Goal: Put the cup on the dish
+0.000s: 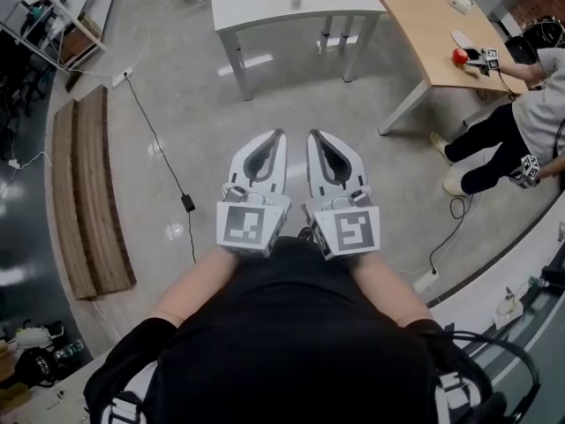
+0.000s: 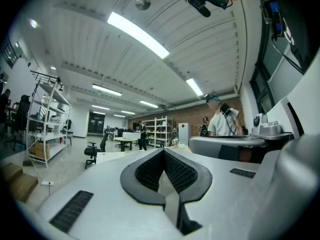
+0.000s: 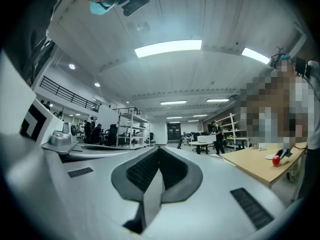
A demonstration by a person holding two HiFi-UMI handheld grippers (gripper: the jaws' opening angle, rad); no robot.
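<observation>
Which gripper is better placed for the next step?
Right, slightly: the left gripper and right gripper are both shut, empty, side by side, but the wooden table lies to the right.

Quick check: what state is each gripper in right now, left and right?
Left gripper: closed, nothing between its jaws.
Right gripper: closed, nothing between its jaws.
</observation>
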